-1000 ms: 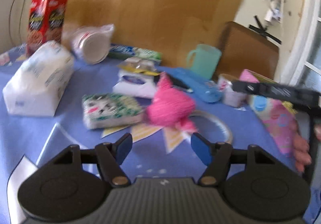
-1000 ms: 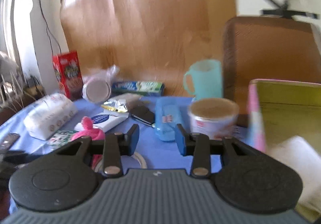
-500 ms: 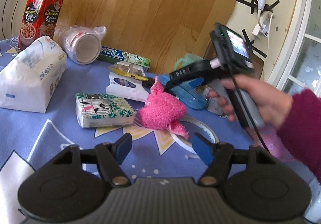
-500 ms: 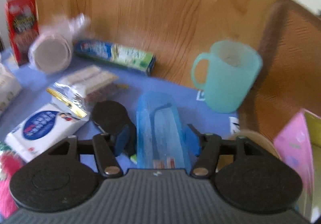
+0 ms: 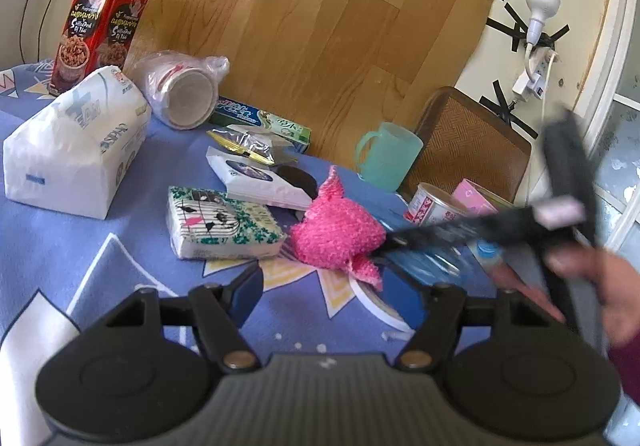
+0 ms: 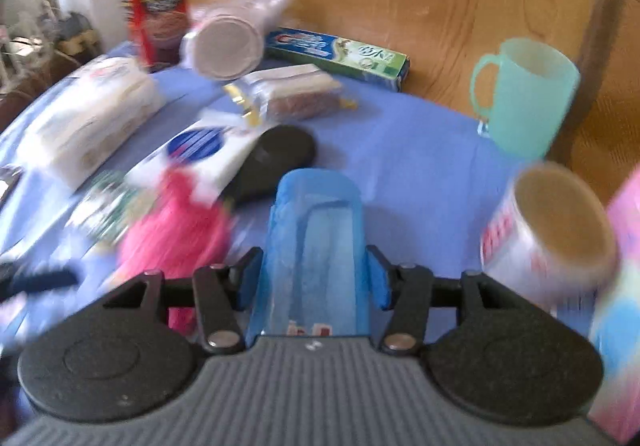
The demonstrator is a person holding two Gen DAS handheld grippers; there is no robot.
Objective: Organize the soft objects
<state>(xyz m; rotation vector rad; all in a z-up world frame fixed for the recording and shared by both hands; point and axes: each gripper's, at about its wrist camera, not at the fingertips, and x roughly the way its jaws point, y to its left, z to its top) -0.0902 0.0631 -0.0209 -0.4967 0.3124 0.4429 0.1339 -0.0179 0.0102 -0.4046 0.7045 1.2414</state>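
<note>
Right gripper [image 6: 312, 278]: fingers spread wide, straddling a translucent blue pouch [image 6: 316, 242] lying flat on the blue tablecloth [image 6: 408, 162]; pads close beside its long edges, contact not discernible through the blur. Left gripper [image 5: 336, 282]: fingers spread, holding nothing, low over the cloth.

Ahead of the left gripper, by descending size: white tissue bag [image 5: 76, 154] well off to the left; floral napkin pack [image 5: 220, 222] just ahead and left; pink knitted cloth [image 5: 336, 234] straight ahead between the fingers' lines, touching the napkin pack's right end. White wet-wipe pack [image 5: 256, 178] behind both.

From the right wrist view, pink knitted cloth just left of the blue pouch, near the left finger; teal mug [image 6: 524, 94] well apart at the back right; tape roll [image 6: 556, 230] near on the right.
</note>
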